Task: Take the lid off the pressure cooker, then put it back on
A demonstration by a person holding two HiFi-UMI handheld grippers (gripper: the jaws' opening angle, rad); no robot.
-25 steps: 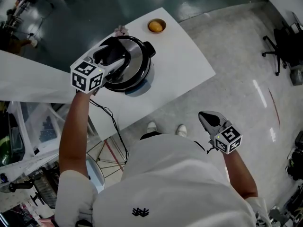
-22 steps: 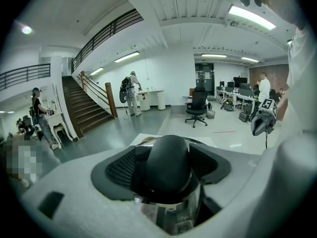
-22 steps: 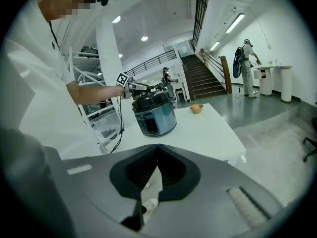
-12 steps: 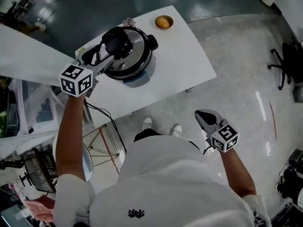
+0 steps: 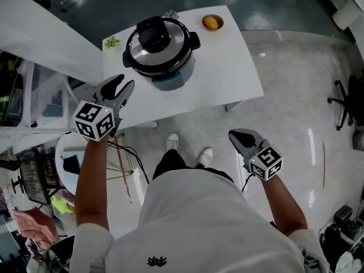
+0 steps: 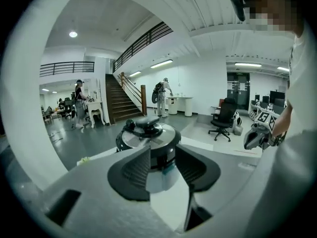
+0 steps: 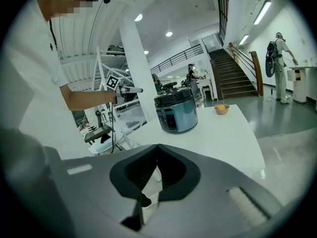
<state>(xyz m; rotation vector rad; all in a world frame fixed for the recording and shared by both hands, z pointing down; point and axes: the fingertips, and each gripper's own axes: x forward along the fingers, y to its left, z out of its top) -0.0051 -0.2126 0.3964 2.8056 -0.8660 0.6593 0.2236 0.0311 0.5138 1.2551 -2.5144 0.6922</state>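
The pressure cooker (image 5: 165,67) stands on the white table (image 5: 227,73), and its steel lid (image 5: 170,45) with a black knob sits on it. My left gripper (image 5: 122,83) hangs at the table's near left edge, well short of the cooker. Its jaws have just been closing, a gap still shows and nothing is between them. In the left gripper view the cooker (image 6: 148,138) lies straight ahead beyond the left gripper (image 6: 162,157). My right gripper (image 5: 236,135) is shut and empty over the floor, off the table. The right gripper view shows the cooker (image 7: 176,110) far ahead.
A small bowl with an orange (image 5: 211,22) sits at the table's far right corner. A green sprig (image 5: 111,42) lies at the far left corner. A black cable (image 5: 128,158) hangs under the table. Shelving and clutter (image 5: 34,169) crowd the left side.
My left gripper has drawn back from the lid's knob toward me and to the table's near edge, with its jaws narrower. The lid stays on the cooker. The right gripper has hardly moved.
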